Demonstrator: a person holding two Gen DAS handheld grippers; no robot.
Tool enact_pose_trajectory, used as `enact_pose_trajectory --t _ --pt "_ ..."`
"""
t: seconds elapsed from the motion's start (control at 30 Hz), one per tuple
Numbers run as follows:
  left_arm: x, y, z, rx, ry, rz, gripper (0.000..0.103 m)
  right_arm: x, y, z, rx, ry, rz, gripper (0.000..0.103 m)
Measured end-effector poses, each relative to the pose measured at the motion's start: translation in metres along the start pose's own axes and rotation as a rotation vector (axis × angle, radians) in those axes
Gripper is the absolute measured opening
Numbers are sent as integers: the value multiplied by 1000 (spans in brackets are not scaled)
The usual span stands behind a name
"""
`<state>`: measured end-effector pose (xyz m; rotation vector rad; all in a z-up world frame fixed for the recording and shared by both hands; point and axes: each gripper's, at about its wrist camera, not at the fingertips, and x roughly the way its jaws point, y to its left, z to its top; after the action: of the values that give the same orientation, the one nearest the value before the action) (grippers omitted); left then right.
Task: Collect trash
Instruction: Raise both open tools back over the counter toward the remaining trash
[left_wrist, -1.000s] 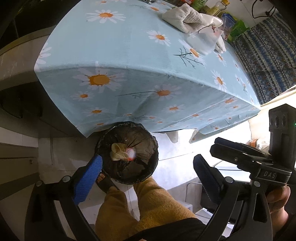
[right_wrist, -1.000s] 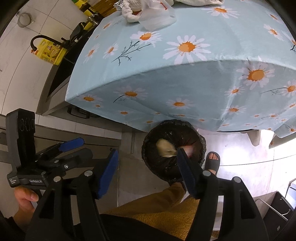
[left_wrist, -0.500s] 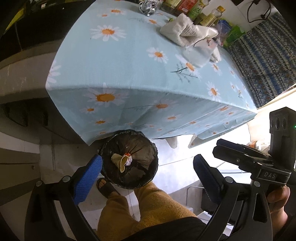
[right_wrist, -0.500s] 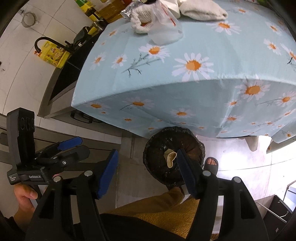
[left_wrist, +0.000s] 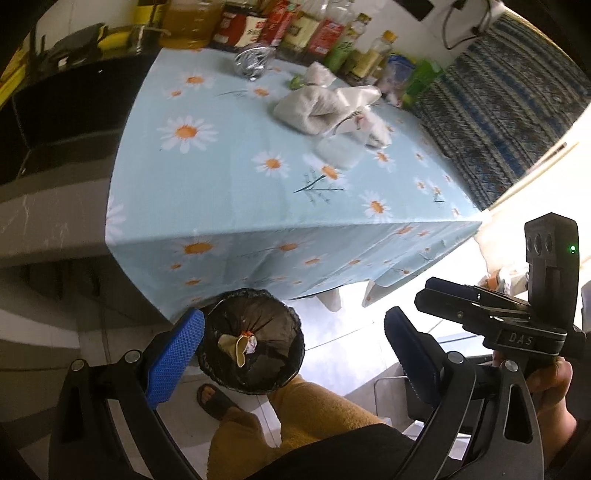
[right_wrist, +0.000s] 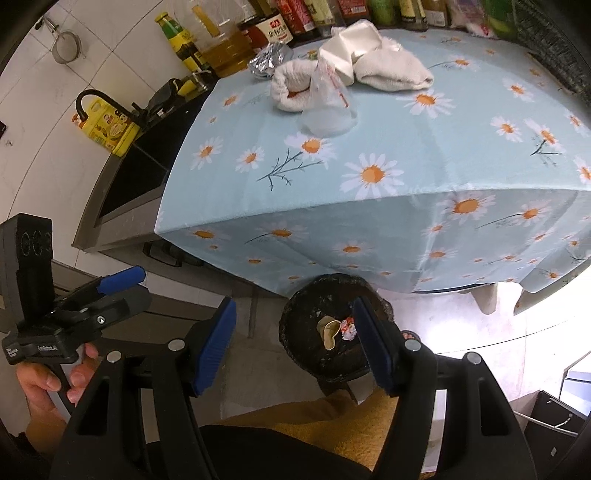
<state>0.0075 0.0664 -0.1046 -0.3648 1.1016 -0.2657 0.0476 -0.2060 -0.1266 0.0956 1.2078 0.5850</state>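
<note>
Above the bin (left_wrist: 251, 339), both grippers' fingers (left_wrist: 175, 356) (right_wrist: 216, 345) spread wide, holding and touching nothing

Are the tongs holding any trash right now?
No. Both the left tongs and the right tongs are open and empty; the scraps lie in the bin.

In the right wrist view the near half of the daisy tablecloth (right_wrist: 424, 147) at centre frame lies bare, giving open passage up to the clear plastic bag (right_wrist: 328, 110), which fronts white towels (right_wrist: 391, 70) and crumpled foil (right_wrist: 267, 59) at the top; bottles (right_wrist: 280, 26) wall the top edge. At lower centre the bin (right_wrist: 295, 328) mouth is open from above, tight under the cloth's overhang, with the person's leg (right_wrist: 332, 424) just below
</note>
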Motion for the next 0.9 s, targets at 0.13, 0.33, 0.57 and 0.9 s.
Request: enact_pose_trajectory --t 0.13,0.33,0.57,0.9 --pt "-6 -6 5 38 -16 -12 94 -18 -4 7 29 -54 -19 66" --pt "-14 -11 25 39 -63 -48 94 -42 -13 30 27 -124 -43 68" --pt "-9 -31 52 57 -109 -16 94 -55 -38 78 -27 -166 -46 68" --pt "32 -56 104 20 -92 79 94 -38 -89 148 -89 -129 12 68"
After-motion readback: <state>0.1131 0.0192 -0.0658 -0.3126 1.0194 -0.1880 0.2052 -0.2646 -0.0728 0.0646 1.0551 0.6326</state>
